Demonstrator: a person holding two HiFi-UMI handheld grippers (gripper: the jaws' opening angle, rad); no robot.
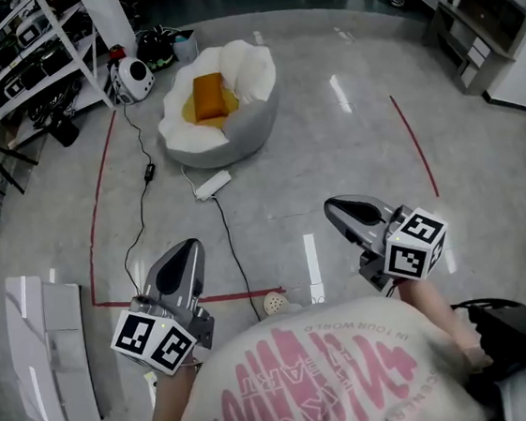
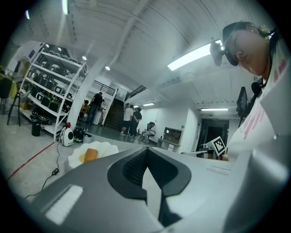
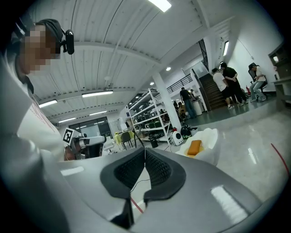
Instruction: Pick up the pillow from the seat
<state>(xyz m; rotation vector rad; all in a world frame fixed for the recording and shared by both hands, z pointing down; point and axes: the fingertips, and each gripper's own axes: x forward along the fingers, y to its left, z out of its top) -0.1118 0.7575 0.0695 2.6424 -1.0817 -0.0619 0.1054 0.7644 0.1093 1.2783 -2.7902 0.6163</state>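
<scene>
An orange pillow (image 1: 209, 97) lies on a white and grey beanbag seat (image 1: 245, 122) on the floor, far ahead of me. The same pillow (image 2: 90, 154) shows small in the left gripper view, and the pillow (image 3: 195, 147) shows again in the right gripper view. My left gripper (image 1: 185, 249) is held low at the left, jaws shut and empty. My right gripper (image 1: 332, 207) is at the right, also shut with nothing in it. Both are well short of the seat. The gripper tips meet in the left gripper (image 2: 147, 149) and right gripper (image 3: 144, 150) views.
A white power strip (image 1: 213, 184) and black cable (image 1: 233, 252) lie on the floor between me and the seat. Red tape (image 1: 97, 195) marks a floor boundary. Shelving (image 1: 9, 50) stands at the back left, a white device (image 1: 135, 78) beside it. Several people (image 2: 129, 119) stand far off.
</scene>
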